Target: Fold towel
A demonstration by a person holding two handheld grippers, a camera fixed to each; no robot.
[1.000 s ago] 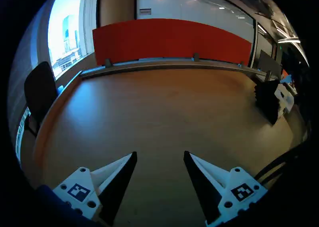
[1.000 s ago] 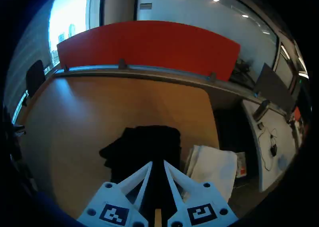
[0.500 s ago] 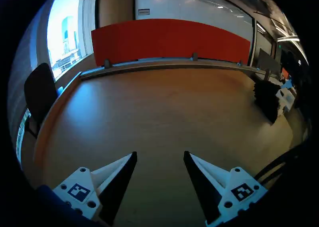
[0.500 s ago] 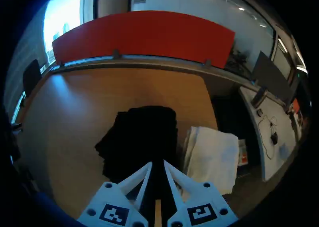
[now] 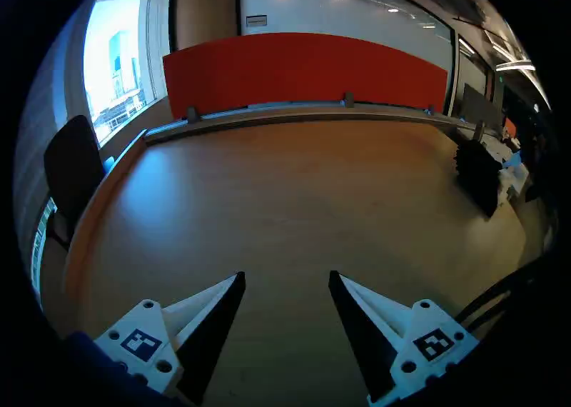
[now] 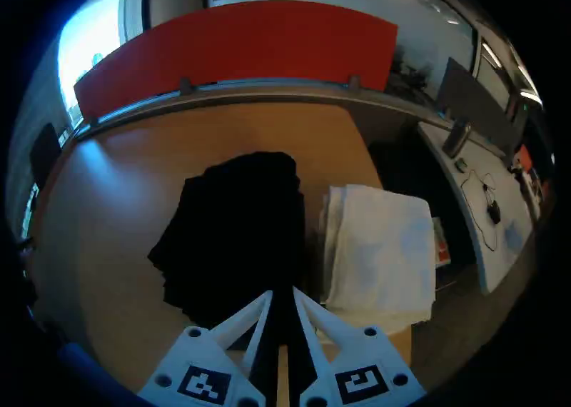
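Note:
A stack of black towels (image 6: 235,235) lies on the wooden table (image 6: 107,214) in the right gripper view, with a folded white towel pile (image 6: 382,253) beside it on the right. My right gripper (image 6: 282,293) hangs over the near edge of the black stack, its fingers almost together and nothing plainly caught between them. In the left gripper view the black stack (image 5: 477,178) shows far off at the right edge of the table (image 5: 285,193). My left gripper (image 5: 285,277) stands open above bare wood, holding nothing.
A red partition (image 5: 307,68) runs along the table's far side. A dark chair (image 5: 68,168) stands at the left edge by the window. Right of the towels is a gap, then a grey desk (image 6: 492,243) with cables and small devices.
The right gripper has moved forward over the towels, so both piles look larger and nearer. The left gripper has hardly moved.

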